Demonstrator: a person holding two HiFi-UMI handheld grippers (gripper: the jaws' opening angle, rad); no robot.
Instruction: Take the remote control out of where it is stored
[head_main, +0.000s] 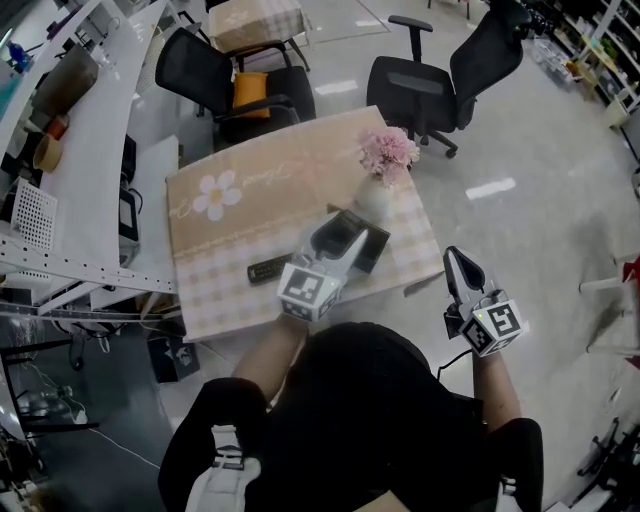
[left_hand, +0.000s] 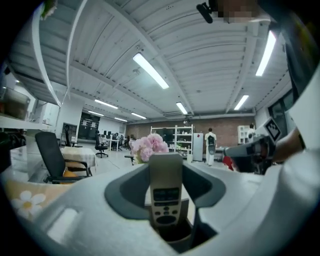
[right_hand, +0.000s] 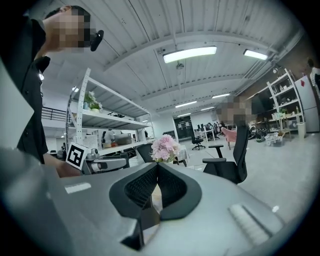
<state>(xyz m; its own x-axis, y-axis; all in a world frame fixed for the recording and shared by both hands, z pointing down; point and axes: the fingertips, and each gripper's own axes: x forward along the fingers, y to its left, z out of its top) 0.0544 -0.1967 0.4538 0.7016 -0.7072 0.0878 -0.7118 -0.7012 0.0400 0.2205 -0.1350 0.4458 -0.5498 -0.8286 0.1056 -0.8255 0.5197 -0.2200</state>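
Note:
A pale grey remote control (left_hand: 166, 192) with a small screen and buttons stands upright between my left gripper's jaws, which are shut on its sides. In the head view my left gripper (head_main: 337, 240) is held over a black open box (head_main: 370, 250) on the table, near the middle of the front half. My right gripper (head_main: 456, 260) hovers off the table's front right corner, above the floor. Its ribbed pads (right_hand: 150, 182) meet with nothing between them. In the right gripper view the left gripper's marker cube (right_hand: 75, 155) shows at the left.
A second, black remote (head_main: 268, 268) lies on the beige flowered tablecloth (head_main: 250, 190), left of the box. A vase of pink flowers (head_main: 388, 155) stands behind the box. Black office chairs (head_main: 440, 80) are at the table's far side, a white desk (head_main: 90, 150) to the left.

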